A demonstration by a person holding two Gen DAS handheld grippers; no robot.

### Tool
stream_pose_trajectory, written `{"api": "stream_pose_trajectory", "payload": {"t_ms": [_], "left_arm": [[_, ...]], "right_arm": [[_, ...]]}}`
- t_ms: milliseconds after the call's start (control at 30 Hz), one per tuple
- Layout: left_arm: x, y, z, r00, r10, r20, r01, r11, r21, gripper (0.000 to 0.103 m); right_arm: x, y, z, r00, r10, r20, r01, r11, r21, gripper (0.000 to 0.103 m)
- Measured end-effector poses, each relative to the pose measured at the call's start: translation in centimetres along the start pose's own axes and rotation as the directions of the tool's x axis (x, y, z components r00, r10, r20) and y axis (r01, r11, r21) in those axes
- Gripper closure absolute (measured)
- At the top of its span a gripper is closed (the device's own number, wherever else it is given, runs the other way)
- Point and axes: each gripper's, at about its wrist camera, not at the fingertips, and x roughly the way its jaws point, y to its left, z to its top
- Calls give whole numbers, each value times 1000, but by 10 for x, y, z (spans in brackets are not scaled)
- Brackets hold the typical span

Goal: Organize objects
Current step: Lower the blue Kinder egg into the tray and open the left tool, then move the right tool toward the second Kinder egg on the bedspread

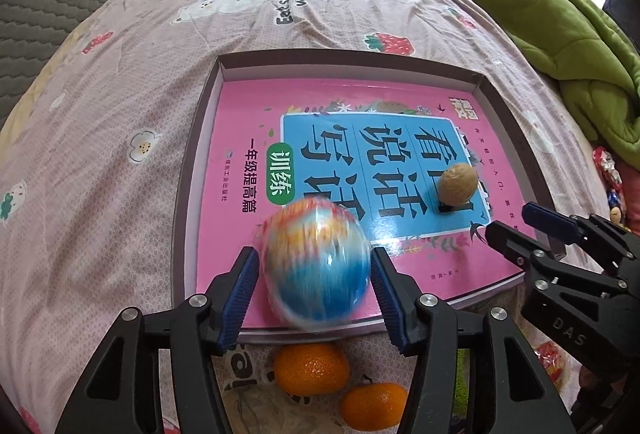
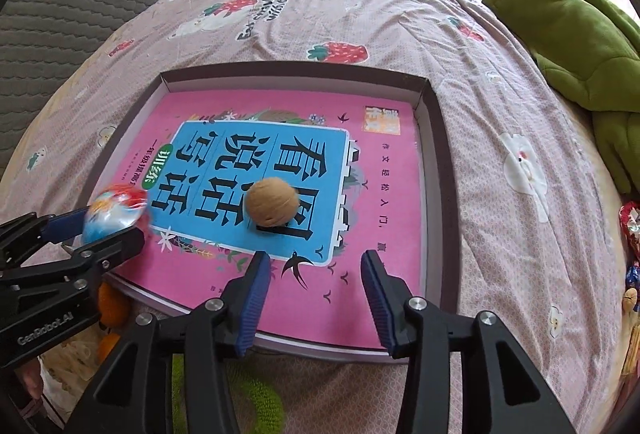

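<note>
Left tool (image 1: 315,274) brackets a blurred foil egg (image 1: 316,262), blue end toward the camera; right tool (image 2: 316,274) gapes wide.

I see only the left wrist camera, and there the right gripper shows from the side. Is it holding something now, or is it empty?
Observer: It is empty. In the right wrist view the right gripper is open, with only the pink book showing between its fingers.
Operator: Thank you. And how does the walnut lie relative to it?
Observer: The walnut rests on the book ahead of the fingertips and clear of them. It is closer to the line of the left finger than to that of the right one.
</note>
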Motion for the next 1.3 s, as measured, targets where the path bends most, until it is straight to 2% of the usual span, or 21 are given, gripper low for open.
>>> {"api": "stream_pose_trajectory", "payload": {"t_ms": [267,500,700,767,900,1300], "left_arm": [[-7,-1,1,1000,13,23,-13,1000,11,44],[-37,-5,-2,995,38,96,-40,999,21,38],[-72,-9,-7,984,53,168,-59,998,27,36],[-84,-12,-11,978,63,200,-71,997,36,31],[-103,-17,-20,966,85,246,-100,994,48,31],[-137,-22,-56,947,76,313,-95,994,48,31]], "right_arm": [[-17,0,0,999,-5,34,5,1000,-1,56],[-44,0,-1,996,2,93,-2,1000,-2,56],[-73,2,-3,989,3,147,-3,1000,-3,51],[-83,4,-6,985,-6,171,9,1000,-12,51],[-103,6,-13,980,-3,198,7,1000,-17,49],[-140,5,-42,971,-10,241,16,1000,-23,47]]}}
